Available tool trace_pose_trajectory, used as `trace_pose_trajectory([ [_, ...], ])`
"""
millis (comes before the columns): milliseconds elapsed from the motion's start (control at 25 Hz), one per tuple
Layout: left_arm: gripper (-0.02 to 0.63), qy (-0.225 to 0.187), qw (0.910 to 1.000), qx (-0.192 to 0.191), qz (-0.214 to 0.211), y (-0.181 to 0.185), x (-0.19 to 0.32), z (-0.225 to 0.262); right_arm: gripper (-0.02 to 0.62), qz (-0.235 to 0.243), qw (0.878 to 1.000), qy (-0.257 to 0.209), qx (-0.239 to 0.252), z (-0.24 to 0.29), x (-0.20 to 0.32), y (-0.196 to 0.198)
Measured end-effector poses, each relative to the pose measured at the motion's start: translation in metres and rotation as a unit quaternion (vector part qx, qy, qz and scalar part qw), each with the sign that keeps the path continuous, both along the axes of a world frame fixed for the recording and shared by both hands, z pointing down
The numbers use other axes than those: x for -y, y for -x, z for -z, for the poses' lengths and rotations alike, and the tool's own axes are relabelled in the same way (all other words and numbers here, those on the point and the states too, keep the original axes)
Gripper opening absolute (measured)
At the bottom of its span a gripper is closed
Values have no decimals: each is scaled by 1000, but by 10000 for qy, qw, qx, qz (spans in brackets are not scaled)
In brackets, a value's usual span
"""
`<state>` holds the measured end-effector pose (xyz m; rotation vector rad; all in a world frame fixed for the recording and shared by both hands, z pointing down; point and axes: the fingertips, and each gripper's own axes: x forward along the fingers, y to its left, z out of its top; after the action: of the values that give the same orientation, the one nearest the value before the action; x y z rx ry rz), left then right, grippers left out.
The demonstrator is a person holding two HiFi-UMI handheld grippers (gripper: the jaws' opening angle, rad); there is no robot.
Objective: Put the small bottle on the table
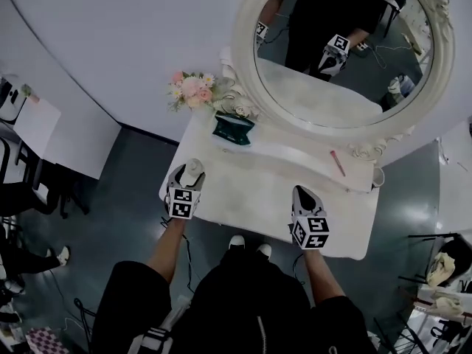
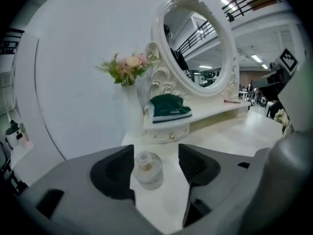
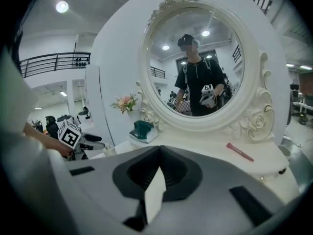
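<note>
**Head view.** The small bottle [image 1: 194, 169] is standing on the white table [image 1: 251, 198] near its left front corner, between the jaws of the left gripper [image 1: 190, 177]. The right gripper [image 1: 303, 195] is hovering over the table's front edge, well apart from the bottle.

**Left gripper view.** The jaws are standing spread. The bottle [image 2: 146, 169] is sitting upright on the tabletop between them, just beside the left pad and clear of the right pad. No pad is pressing on it. Its long axis is running vertically, with the short neck and cap pointing up. The body is looking like clear glass: squat, round and smooth. Judged from this, it is handling as light, rigid, slippery and breakable. The best hold is across the wide body below the neck, with moderate pressure. The neck is too narrow for a secure grip.

**Right gripper view.** The jaws are pressed together with nothing pinched between them. The gripper is facing the round mirror [image 3: 205, 65].
</note>
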<state>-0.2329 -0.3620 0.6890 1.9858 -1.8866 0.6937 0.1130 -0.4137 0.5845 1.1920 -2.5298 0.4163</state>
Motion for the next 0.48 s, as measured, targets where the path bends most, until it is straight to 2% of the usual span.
trace_pose_trajectory([
  [200, 126, -364, 9981, -470, -171, -49, 1, 37, 2, -107, 9995, -245, 150, 21, 6, -25],
  [360, 6, -450, 9962, -632, -384, -97, 2, 52, 2, -204, 9988, -399, 212, 32, 7, -44],
  [480, 5, -534, 9940, -701, -649, -137, 11, 64, 2, -337, 9979, -496, 253, 39, 11, -60],
])
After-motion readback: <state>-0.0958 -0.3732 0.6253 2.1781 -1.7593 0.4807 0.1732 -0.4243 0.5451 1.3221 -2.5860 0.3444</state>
